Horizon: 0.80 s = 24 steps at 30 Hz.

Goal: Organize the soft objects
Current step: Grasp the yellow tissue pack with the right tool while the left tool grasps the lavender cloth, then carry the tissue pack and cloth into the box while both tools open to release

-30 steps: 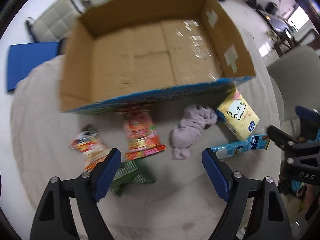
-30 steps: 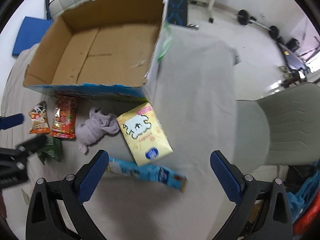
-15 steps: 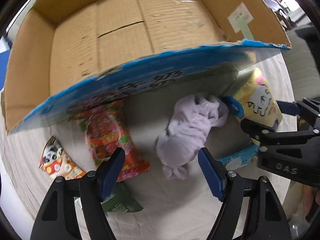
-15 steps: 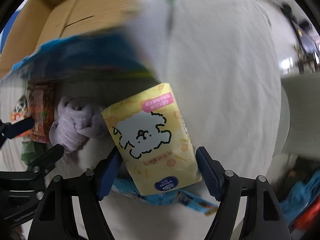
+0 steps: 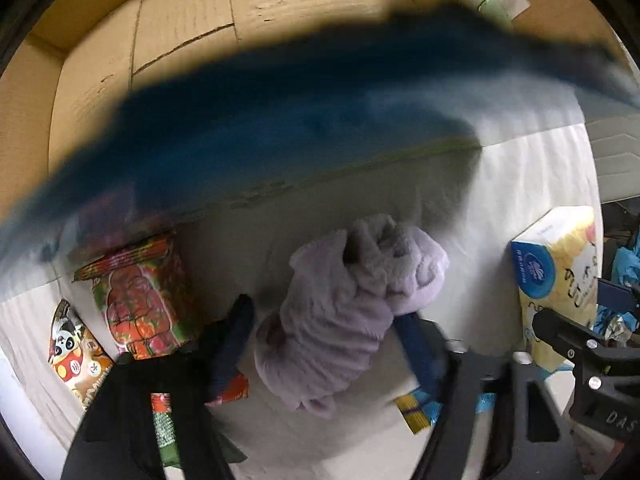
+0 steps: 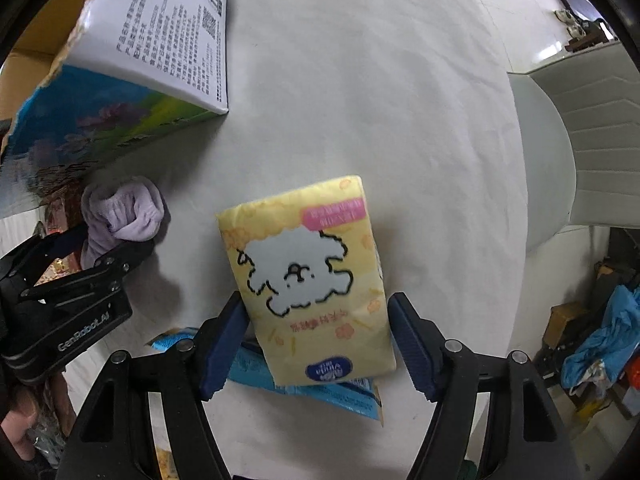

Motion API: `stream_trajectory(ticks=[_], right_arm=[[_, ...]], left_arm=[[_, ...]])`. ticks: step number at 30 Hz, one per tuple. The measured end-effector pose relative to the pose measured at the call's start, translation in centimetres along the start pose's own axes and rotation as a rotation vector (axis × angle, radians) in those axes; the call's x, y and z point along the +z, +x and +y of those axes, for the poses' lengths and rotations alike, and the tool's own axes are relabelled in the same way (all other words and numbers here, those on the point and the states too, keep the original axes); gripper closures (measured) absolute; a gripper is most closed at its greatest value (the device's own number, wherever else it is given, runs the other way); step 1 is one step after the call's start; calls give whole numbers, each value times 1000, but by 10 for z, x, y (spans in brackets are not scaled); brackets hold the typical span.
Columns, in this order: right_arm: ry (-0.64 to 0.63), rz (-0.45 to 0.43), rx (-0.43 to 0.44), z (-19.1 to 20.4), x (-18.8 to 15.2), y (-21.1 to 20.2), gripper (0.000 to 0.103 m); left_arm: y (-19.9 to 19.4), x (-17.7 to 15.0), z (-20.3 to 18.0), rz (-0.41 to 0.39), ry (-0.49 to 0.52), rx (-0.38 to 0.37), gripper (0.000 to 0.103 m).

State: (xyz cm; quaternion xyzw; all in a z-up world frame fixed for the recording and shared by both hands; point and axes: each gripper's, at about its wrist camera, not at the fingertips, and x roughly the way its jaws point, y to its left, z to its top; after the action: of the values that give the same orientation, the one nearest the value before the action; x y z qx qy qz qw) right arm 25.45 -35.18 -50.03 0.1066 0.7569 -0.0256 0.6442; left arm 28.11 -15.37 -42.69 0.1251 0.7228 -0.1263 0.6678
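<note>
The right gripper point(image 6: 316, 344) has dropped from a high hover to table level within the last second, and its blue pads now flank the lower end of the yellow tissue pack point(image 6: 308, 276); the left pad looks to be touching the pack's edge while the right pad stands just clear, so the jaws are partly open and not yet clamped. The left gripper point(image 5: 324, 344) has come down the same way onto the lilac cloth point(image 5: 352, 312), its motion-blurred fingers on either side of the bundle and close against it, though whether they press it yet cannot be told. Both descents suggest two grasps are about to close at once. Under the tissue pack lies a blue wrapper point(image 6: 320, 392). Left of the cloth sit a red snack bag point(image 5: 140, 300) and a cartoon snack bag point(image 5: 76, 356). Behind the cloth stands the cardboard box point(image 5: 192, 8), its blue front wall near, the likely place for the soft things.
</note>
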Motion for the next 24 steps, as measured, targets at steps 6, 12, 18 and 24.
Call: stream_trajectory(ticks=[6,12,18,24], right_arm=[[-7,26,-65,18,12,17,32],[10,-8,-37,20,4,9,35],[-6,-52,15,4,-10,-33,35],[-54,-112,73,-3,-38,-79,35]], left_arm=[[1,5,-6,-18,6,27,59],[-18,-2,3,-36,-51,19,66],[-57,-22,16,-79,-127,-11,67],[-100,-56,33,-134,-197,-63,67]])
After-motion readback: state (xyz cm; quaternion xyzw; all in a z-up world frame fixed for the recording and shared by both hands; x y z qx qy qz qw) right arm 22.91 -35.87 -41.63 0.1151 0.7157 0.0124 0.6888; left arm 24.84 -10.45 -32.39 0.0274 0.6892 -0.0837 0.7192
